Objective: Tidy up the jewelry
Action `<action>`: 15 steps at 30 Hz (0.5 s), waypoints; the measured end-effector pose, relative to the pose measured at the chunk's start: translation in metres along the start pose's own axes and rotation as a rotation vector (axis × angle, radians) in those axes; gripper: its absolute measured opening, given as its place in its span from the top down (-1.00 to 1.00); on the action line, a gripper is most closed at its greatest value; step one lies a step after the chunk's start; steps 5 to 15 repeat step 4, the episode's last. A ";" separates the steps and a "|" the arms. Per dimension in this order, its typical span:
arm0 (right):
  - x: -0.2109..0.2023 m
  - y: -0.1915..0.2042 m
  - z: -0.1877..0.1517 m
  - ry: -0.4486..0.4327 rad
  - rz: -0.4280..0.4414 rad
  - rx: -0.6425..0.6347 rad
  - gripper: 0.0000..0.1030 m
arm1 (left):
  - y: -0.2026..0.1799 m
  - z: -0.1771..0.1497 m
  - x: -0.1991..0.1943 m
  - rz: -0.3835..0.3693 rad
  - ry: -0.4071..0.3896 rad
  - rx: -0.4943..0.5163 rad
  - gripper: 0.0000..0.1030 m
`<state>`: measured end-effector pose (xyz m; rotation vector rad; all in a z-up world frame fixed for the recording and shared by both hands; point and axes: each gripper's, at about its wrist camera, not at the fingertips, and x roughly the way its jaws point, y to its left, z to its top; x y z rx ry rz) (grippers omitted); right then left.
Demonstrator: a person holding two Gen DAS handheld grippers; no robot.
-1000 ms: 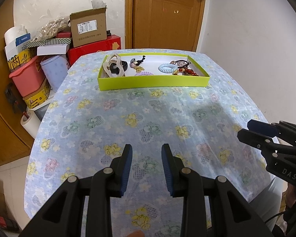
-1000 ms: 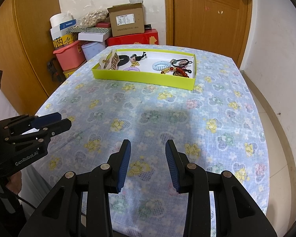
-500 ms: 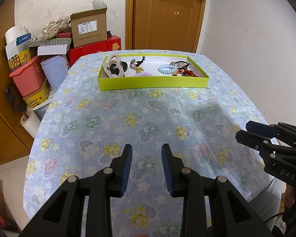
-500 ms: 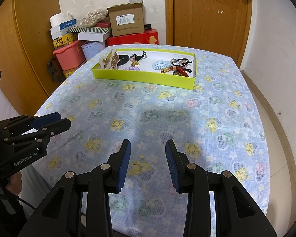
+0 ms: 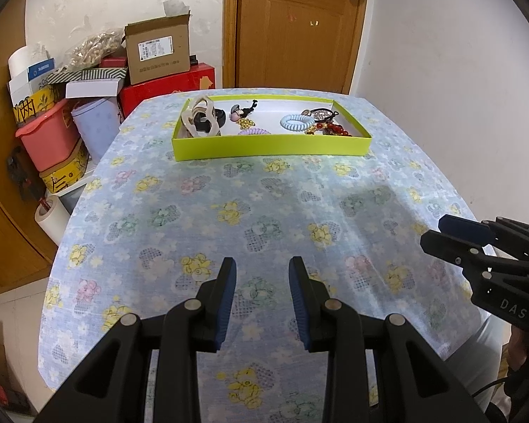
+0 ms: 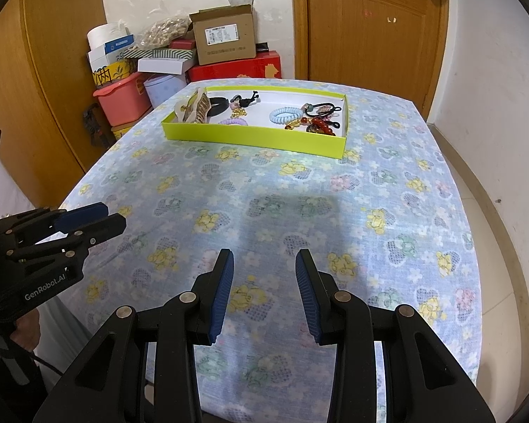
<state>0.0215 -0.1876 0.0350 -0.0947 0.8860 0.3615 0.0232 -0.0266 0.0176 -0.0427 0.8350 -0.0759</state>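
A lime-green tray (image 5: 264, 148) (image 6: 250, 137) sits at the far end of the floral-cloth table. It holds a beige claw clip (image 5: 198, 120) (image 6: 193, 110), a light blue coil hair tie (image 5: 294, 121) (image 6: 284, 115), a purple coil tie (image 5: 254, 131), red beads (image 5: 331, 128) (image 6: 319, 125) and other small pieces. My left gripper (image 5: 262, 282) is open and empty over the near table edge. My right gripper (image 6: 264, 276) is open and empty too. Each gripper shows in the other's view, the right one (image 5: 437, 232) and the left one (image 6: 113, 216).
Stacked boxes, a cardboard carton (image 5: 157, 49), a pink bin (image 5: 47, 137) and a paper roll (image 5: 51, 216) crowd the floor left of the table. A wooden door (image 5: 296, 24) stands behind it. A white wall runs along the right.
Both grippers stay open and almost still; the views have shifted only slightly.
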 end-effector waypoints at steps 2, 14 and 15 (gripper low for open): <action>0.000 0.000 0.000 -0.001 0.000 -0.001 0.27 | 0.000 0.000 0.000 -0.003 0.002 -0.002 0.37; 0.000 0.000 -0.001 -0.001 0.000 -0.002 0.27 | 0.001 0.000 0.000 -0.010 0.005 -0.003 0.37; 0.000 0.000 -0.001 -0.001 0.000 -0.002 0.27 | 0.001 0.000 0.000 -0.010 0.005 -0.003 0.37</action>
